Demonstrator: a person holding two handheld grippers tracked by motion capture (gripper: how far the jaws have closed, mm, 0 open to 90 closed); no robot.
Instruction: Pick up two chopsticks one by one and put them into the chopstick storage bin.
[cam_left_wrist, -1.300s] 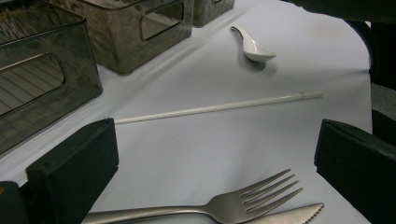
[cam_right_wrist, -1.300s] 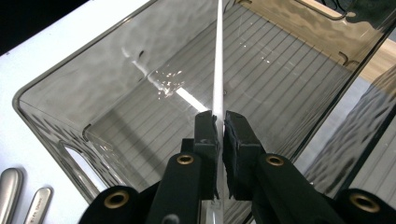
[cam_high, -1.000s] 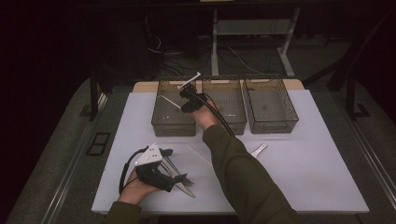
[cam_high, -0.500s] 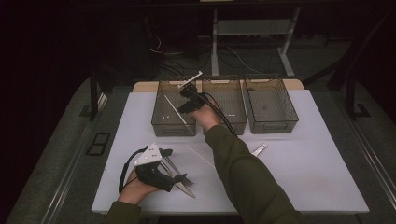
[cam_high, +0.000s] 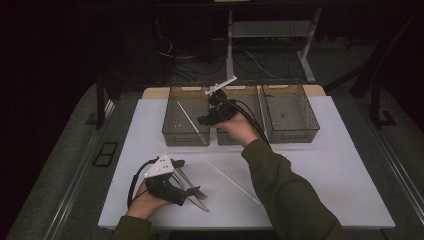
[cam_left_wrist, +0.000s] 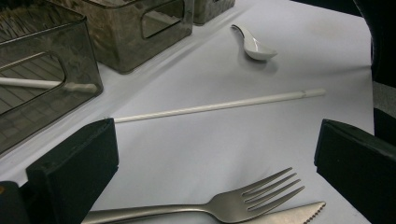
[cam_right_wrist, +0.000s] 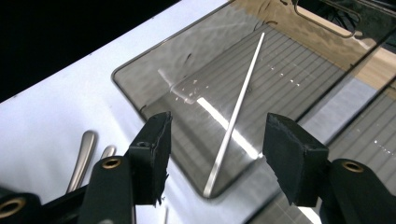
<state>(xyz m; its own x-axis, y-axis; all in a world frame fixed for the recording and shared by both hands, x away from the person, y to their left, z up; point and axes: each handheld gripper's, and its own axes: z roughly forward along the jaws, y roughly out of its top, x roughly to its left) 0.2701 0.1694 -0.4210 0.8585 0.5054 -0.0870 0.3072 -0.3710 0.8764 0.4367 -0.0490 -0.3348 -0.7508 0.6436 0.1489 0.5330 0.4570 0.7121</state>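
White chopstick (cam_right_wrist: 236, 114) lies in left bin (cam_high: 175, 131); right gripper (cam_right_wrist: 215, 144) above it, jaws apart, empty. Second chopstick (cam_left_wrist: 219, 106), spoon (cam_left_wrist: 254, 44), fork (cam_left_wrist: 224, 207), knife (cam_left_wrist: 299, 213) unsorted on table (cam_high: 325, 165). Left gripper (cam_left_wrist: 215, 158) released, near fork. Sorting apparently barely begun.

Right gripper (cam_right_wrist: 212, 154): two black padded jaws rise from the bottom edge, spread well apart, nothing between the pads.
Smoky translucent plastic bin (cam_right_wrist: 154, 70): below the jaws, rounded corners, ribbed floor, bright glare streaks on the base.
Thin white stick (cam_right_wrist: 238, 112): lies diagonally inside the bin, lower end at the near corner, upper end toward the far wall.
Neighbouring bin (cam_right_wrist: 364, 126): same smoky plastic, just beside the first, at right.
White table surface (cam_right_wrist: 60, 107): surrounds the bin at left.
Two silver metal handles (cam_right_wrist: 84, 156): lie on the white surface at lower left, ends rounded, partly hidden behind the left jaw.
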